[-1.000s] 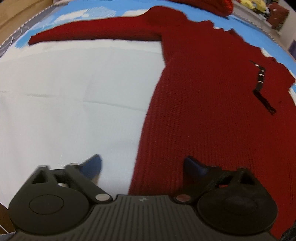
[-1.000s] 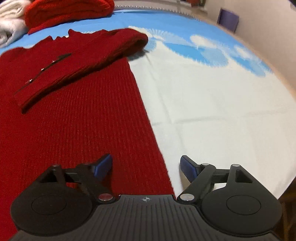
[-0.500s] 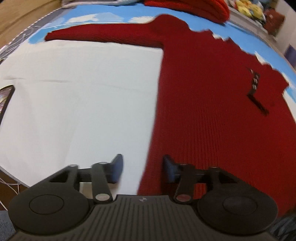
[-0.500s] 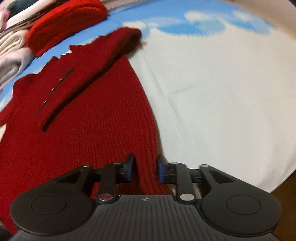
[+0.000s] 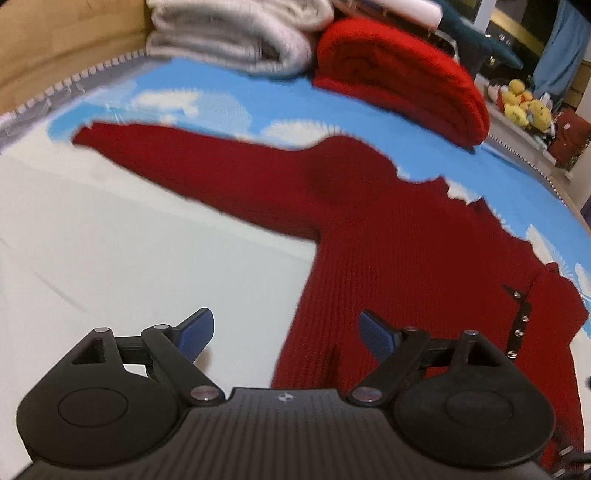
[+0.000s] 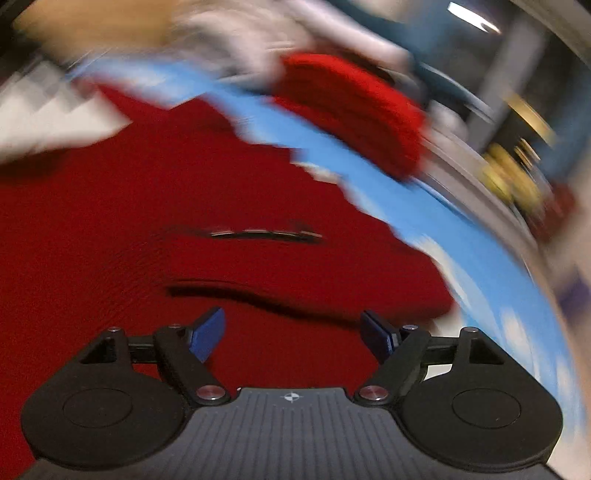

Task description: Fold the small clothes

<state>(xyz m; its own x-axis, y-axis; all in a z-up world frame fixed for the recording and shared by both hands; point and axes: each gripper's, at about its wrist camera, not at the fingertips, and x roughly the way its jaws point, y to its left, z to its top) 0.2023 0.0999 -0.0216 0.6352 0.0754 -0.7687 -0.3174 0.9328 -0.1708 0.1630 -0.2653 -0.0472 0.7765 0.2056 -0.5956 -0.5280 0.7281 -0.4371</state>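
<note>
A dark red knit sweater (image 5: 399, 254) lies flat on the white and blue cloth (image 5: 129, 240). Its left sleeve (image 5: 192, 162) stretches out to the left. Its right sleeve (image 6: 295, 266) is folded across the body, with a dark strip of metal studs (image 5: 519, 325) on it. My left gripper (image 5: 286, 328) is open and empty over the sweater's left side edge. My right gripper (image 6: 293, 328) is open and empty above the sweater's body, just short of the folded sleeve. The right wrist view is heavily blurred.
A folded bright red knit (image 5: 402, 77) and a stack of folded grey-white clothes (image 5: 236, 33) lie at the far edge of the cloth. Yellow soft toys (image 5: 521, 105) sit beyond at the far right. A wooden surface (image 5: 55, 48) lies at the far left.
Both grippers were closing on the sweater's lower edges half a second ago; now both stand open and have moved forward up the sweater. The right wrist view swings fast and blurs.
</note>
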